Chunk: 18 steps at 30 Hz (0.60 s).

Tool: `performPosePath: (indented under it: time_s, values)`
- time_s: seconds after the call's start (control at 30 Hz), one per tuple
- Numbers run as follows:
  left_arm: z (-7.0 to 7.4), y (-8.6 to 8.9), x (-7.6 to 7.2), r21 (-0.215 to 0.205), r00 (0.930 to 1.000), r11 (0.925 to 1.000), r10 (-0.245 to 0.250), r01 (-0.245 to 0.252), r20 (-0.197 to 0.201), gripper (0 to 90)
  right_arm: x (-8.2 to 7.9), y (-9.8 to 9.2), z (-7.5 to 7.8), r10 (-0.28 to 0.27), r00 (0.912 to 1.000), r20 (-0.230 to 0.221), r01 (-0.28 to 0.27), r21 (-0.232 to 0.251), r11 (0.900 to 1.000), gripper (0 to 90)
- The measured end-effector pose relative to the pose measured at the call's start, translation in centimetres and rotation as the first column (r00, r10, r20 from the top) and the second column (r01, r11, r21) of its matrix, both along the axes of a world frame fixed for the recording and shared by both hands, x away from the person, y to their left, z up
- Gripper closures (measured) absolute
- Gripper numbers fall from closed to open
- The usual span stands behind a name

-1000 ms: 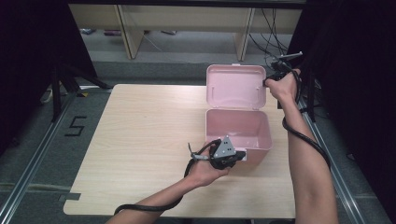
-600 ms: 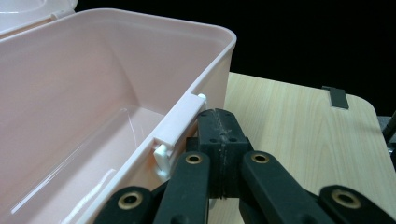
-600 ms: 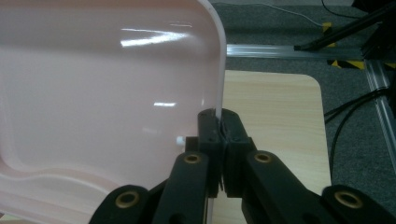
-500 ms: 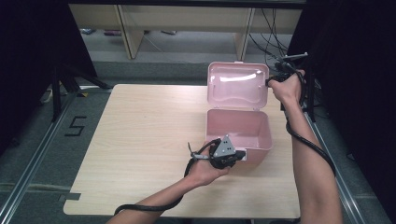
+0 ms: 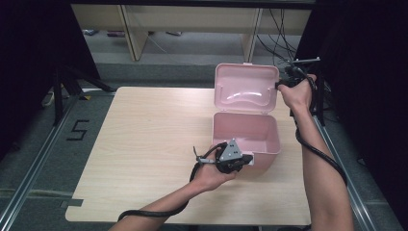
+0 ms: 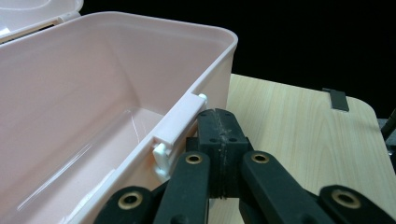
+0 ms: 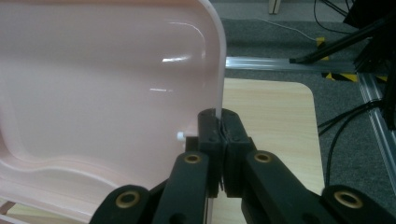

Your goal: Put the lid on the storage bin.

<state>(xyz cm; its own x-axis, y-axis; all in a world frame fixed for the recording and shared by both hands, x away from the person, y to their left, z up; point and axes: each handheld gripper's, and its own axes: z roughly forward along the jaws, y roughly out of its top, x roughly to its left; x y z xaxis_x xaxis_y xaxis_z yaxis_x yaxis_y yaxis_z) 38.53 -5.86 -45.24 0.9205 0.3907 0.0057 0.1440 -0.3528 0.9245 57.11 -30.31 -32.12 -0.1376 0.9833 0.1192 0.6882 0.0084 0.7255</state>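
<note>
High view first: we see the pink box [image 5: 246,134] sitting toward the right side of the wooden table [image 5: 144,144], its lid [image 5: 246,89] raised upright behind the open tub. Our left gripper [image 5: 249,160] sits at the box's near wall, and our right gripper [image 5: 279,84] meets the lid's right edge.

Left gripper view: we find the black jaws pressed together with no gap between the pads, their tips against the outside of the box's [image 6: 93,116] wall, just beside a small pale latch bracket [image 6: 180,123]. We cannot tell whether anything is pinched between them. The plastic is smooth, glossy and round-cornered; the table [image 6: 289,135] is light wood grain.

Right gripper view: we see the jaws pinching the lid's [image 7: 116,84] thin curved rim between their pads. The lid's inner face is shiny, with a moulded ridge.
</note>
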Motion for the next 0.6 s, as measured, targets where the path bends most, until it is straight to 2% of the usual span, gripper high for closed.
performPosePath:
  time_s: [0.03,0.13,0.17,0.2,0.27,0.37,0.43,0.53,0.57,0.6]
  values:
    - [0.0,0.0,0.0,0.0,1.0,1.0,0.002,-0.002,0.0,89.9,-0.1,-0.1,-0.1,0.004,0.9999,0.016,-0.004,-0.008,1.0,89.7]
    - [0.0,0.0,0.0,-0.002,1.0,1.0,0.004,-0.004,-0.001,89.9,-0.3,-0.2,-0.1,0.018,0.9997,0.014,-0.017,-0.024,1.0,89.7]
    - [0.0,0.0,0.0,-0.001,1.0,1.0,0.004,-0.004,-0.001,89.9,-0.3,-0.4,-0.1,0.033,0.9992,0.021,-0.032,-0.048,0.998,89.8]
    - [0.0,0.0,0.0,-0.002,1.0,1.0,0.004,-0.004,-0.001,89.9,-0.5,-0.1,0.0,0.008,0.9998,0.019,-0.008,-0.006,1.0,89.8]
    - [0.0,0.0,0.0,-0.002,1.0,1.0,0.004,-0.004,-0.001,89.9,-0.5,0.0,0.0,0.001,0.9998,0.022,-0.001,-0.004,1.0,89.8]
    - [0.0,0.0,0.1,-0.002,1.0,1.0,0.003,-0.003,-0.004,89.9,-0.6,-0.2,0.0,0.02,0.9991,0.038,-0.02,-0.022,1.0,89.8]
    - [0.0,0.0,0.0,-0.001,1.0,1.0,0.004,-0.004,-0.001,89.9,-0.8,0.0,0.2,0.006,0.9995,0.031,-0.006,0.001,1.0,89.8]
    - [0.0,-0.1,0.0,-0.002,1.0,1.0,0.007,-0.007,-0.001,89.9,-0.9,-0.2,0.1,0.032,0.9983,0.049,-0.03,-0.034,0.999,89.8]
    - [0.0,-0.1,0.0,-0.003,1.0,1.0,0.006,-0.006,-0.001,89.9,-1.1,0.0,0.1,0.009,0.9989,0.047,-0.009,-0.015,1.0,89.8]
    - [0.0,-0.1,0.0,-0.003,1.0,1.0,0.006,-0.006,-0.001,89.9,-1.1,0.0,0.1,0.009,0.9989,0.047,-0.009,-0.015,1.0,89.8]
